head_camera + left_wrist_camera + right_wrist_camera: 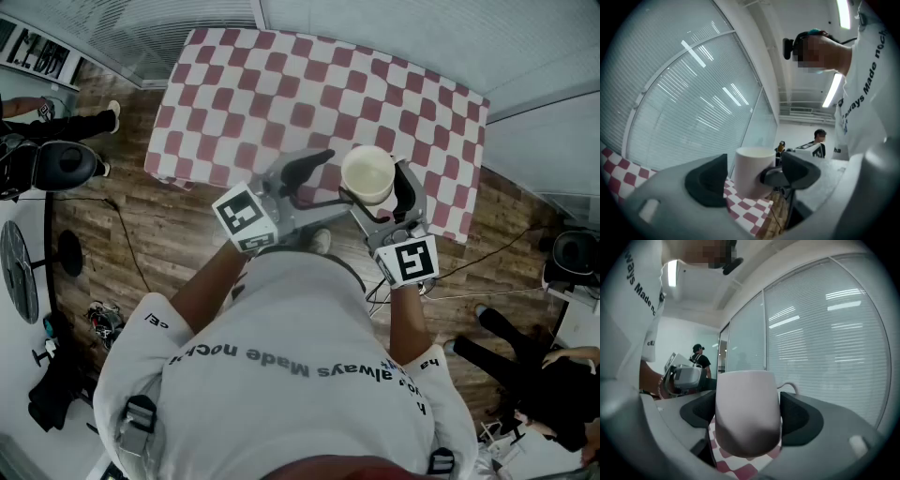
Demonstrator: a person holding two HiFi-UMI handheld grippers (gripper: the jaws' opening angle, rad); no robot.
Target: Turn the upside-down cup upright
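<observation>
Cup [747, 413] stood mouth up between the fingers [800, 417] of my right gripper [749, 420], which pressed on both its sides. My left gripper [754, 180] was wide open and held nothing; the cup was just beyond its fingertips, untouched. Under the fingers lay the checked table [281, 84], and beyond them the window blinds [825, 333]. The fingers covered the cup's flanks, and I could not make out its handle.
</observation>
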